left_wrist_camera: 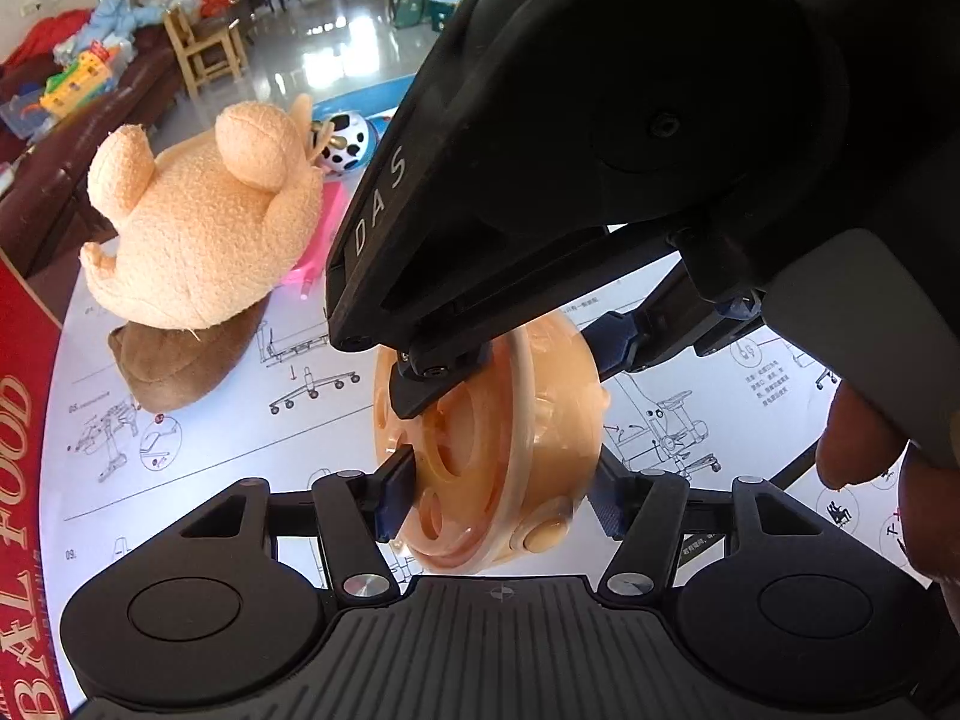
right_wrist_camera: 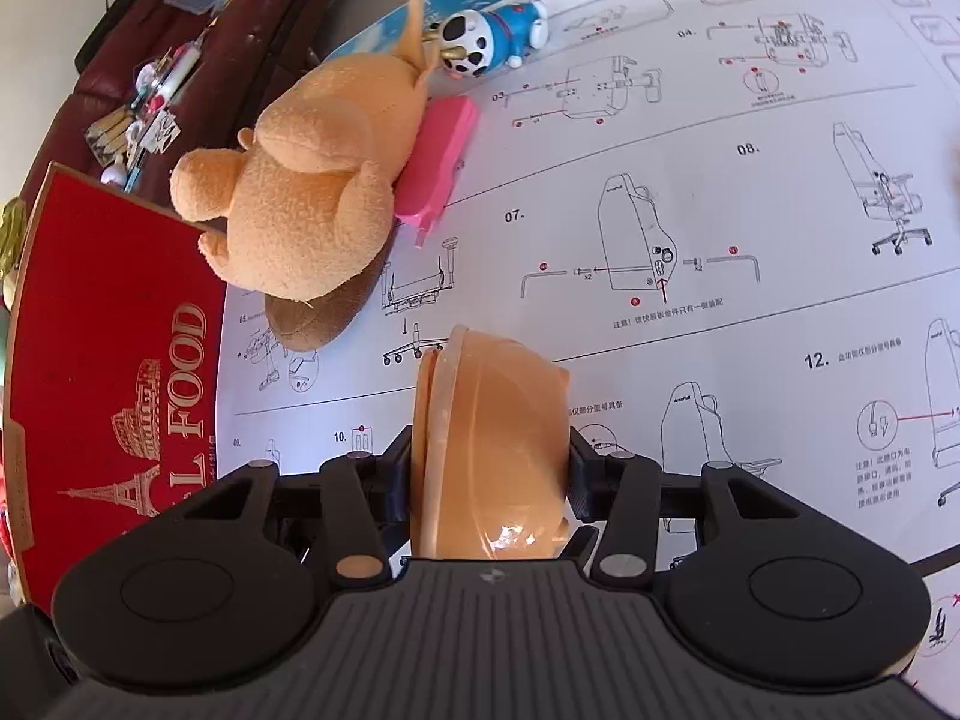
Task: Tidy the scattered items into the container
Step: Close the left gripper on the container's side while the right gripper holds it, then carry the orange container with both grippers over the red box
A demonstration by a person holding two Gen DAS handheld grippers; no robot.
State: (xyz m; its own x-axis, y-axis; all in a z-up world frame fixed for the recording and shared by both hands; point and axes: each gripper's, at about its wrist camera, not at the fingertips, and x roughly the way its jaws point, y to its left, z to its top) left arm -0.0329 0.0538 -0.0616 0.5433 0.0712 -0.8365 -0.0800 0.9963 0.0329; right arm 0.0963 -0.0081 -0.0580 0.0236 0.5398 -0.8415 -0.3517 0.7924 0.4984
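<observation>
Peach plush toy point(right_wrist_camera: 300, 192), pink case point(right_wrist_camera: 441, 162), black-spotted white figurine point(right_wrist_camera: 465, 45), red box point(right_wrist_camera: 120, 372).

The right gripper point(right_wrist_camera: 489, 474) pointed steeply downward in the lower middle of its own view, both pads pressed against the sides of the peach plastic toy point(right_wrist_camera: 492, 444). In the left wrist view it entered from the upper right, bare fingers point(left_wrist_camera: 852, 444) wrapped on its handle at the right edge. The left gripper point(left_wrist_camera: 498, 498) sat at lower centre, its left pad apparently touching the toy's flat face, the right pad's contact unclear.
</observation>
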